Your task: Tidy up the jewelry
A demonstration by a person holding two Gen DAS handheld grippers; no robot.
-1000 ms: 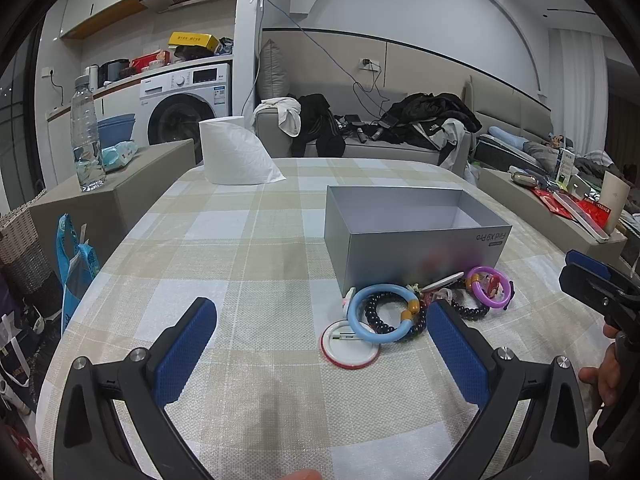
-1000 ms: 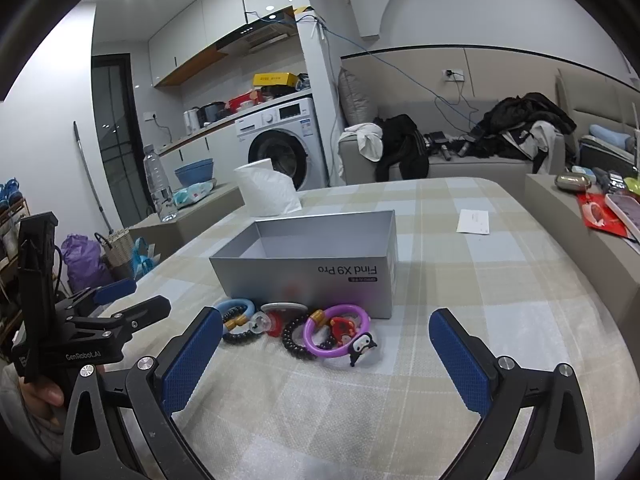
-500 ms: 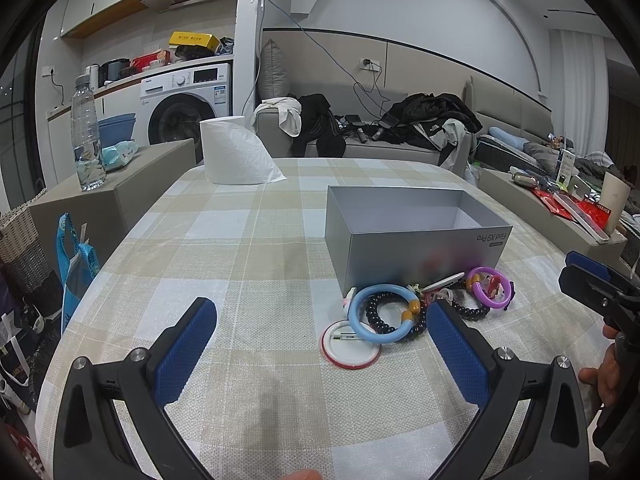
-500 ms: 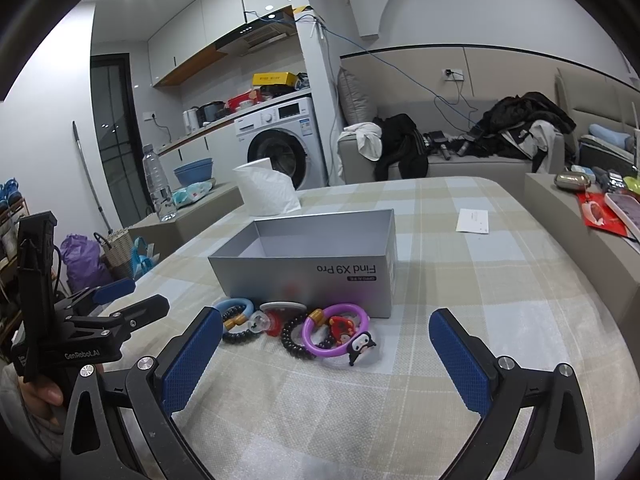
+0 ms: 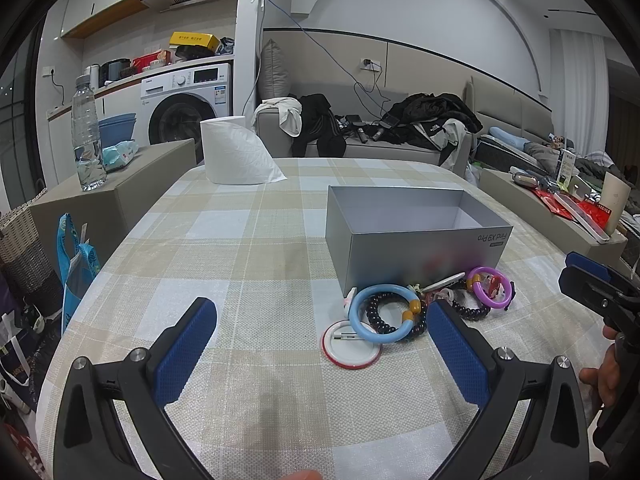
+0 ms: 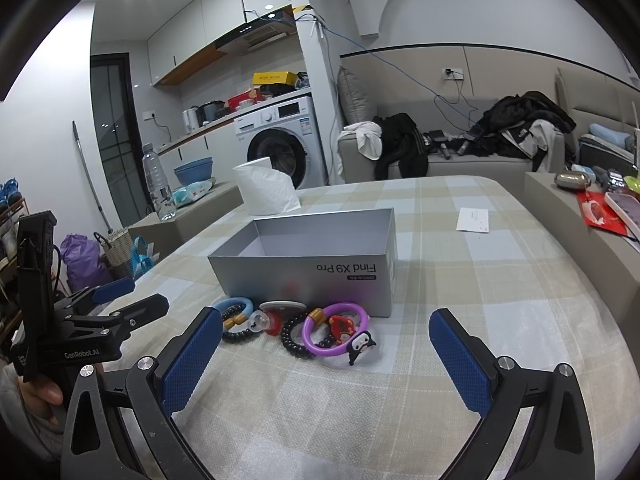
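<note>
An open grey box (image 5: 416, 236) (image 6: 316, 260) stands on the checked tablecloth. A jewelry pile lies against its near side: a blue bangle (image 5: 382, 312) (image 6: 236, 306), black bead bracelets (image 5: 396, 318) (image 6: 294, 338), a purple ring with charms (image 5: 490, 286) (image 6: 334, 330) and a red-rimmed round badge (image 5: 351, 344). My left gripper (image 5: 320, 332) is open and empty, just short of the pile. My right gripper (image 6: 326, 344) is open and empty, facing the pile from the other side.
A paper roll (image 5: 234, 156) stands at the table's far end. A white card (image 6: 473, 220) lies on the cloth right of the box. A water bottle (image 5: 86, 136) stands on a side ledge. A sofa with clothes (image 5: 400, 132) is behind.
</note>
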